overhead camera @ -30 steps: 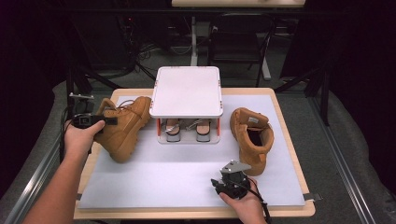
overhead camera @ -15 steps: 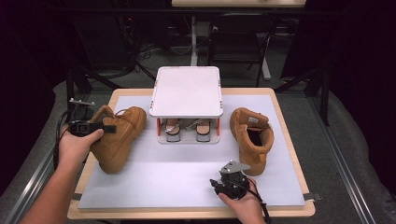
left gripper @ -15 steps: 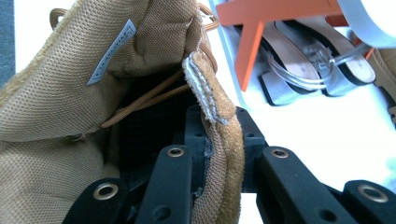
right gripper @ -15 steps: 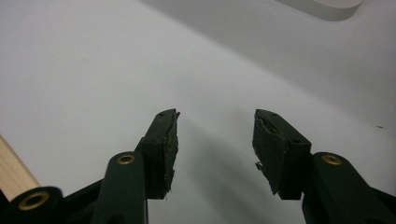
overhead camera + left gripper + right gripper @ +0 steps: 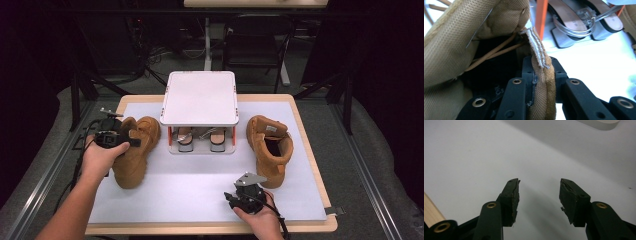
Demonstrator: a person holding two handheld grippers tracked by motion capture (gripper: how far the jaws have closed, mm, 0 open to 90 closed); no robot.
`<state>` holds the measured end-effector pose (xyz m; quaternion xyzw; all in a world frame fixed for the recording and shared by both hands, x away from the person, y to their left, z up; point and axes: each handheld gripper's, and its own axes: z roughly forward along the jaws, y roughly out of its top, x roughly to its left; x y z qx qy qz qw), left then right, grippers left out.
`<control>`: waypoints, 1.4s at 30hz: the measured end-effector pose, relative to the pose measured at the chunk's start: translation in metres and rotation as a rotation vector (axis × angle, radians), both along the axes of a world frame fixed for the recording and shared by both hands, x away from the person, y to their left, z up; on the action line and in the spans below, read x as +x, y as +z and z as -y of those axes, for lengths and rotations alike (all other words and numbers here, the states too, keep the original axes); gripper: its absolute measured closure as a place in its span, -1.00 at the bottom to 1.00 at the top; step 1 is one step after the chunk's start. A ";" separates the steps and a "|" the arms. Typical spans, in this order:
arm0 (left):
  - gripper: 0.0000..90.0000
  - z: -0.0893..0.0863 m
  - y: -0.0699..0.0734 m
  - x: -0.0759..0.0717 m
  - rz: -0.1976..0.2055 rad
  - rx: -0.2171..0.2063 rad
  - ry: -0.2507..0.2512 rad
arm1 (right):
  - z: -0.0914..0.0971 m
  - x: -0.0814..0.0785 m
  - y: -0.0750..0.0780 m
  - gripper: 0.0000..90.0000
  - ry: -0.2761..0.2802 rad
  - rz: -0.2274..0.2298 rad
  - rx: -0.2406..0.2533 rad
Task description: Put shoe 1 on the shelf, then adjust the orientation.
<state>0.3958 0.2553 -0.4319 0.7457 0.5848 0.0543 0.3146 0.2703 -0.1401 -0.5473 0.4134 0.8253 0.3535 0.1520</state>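
We note the left gripper [image 5: 131, 143] clamped on the collar of the left boot [image 5: 134, 160]. In the left gripper view its two black jaws rise from below, and the tan suede rim of the boot collar [image 5: 541, 82] stands squeezed between the pads, a frayed white seam edge poking up just above them. The jaws have just eased open slightly, yet the rim is between them and both pads touch it. Left of the jaws lies the dark boot opening, with tan laces [image 5: 496, 51] crossing it and the padded mesh lining [image 5: 454, 42] curving over. Beyond the jaws and to their right we see a pair of sandals [image 5: 584, 20] with grey soles and metal straps, next to an orange post [image 5: 541, 15].

From the high view, the boot rests on the white mat [image 5: 200, 190], toe pointing toward the person, just beside the white shelf [image 5: 200, 97].

The right gripper [image 5: 539, 200] holds nothing. Its jaws stand moderately apart with bare white mat between and ahead of them; the worn pads touch no object. A strip of the wooden table edge [image 5: 430, 211] shows at the lower left of those jaws. The right boot [image 5: 270, 147] stands just beyond this gripper, apart from it.
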 end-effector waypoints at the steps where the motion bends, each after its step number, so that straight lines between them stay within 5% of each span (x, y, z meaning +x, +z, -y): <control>1: 0.74 0.004 -0.002 0.001 0.000 0.007 -0.010 | 0.000 0.000 0.000 0.12 0.000 0.001 0.000; 11: 0.74 0.025 -0.007 0.001 -0.001 0.045 -0.031 | 0.001 0.000 0.001 0.12 -0.001 0.000 0.000; 31: 0.61 0.026 -0.010 -0.005 -0.005 0.005 -0.063 | 0.002 0.001 0.001 0.03 -0.024 0.004 -0.031; 37: 0.52 0.024 -0.008 -0.010 0.032 0.042 -0.061 | 0.000 0.000 0.004 0.02 -0.056 0.036 -0.063; 42: 0.39 0.022 -0.005 -0.015 0.087 0.053 -0.091 | 0.001 0.002 0.010 -0.04 -0.089 0.039 -0.030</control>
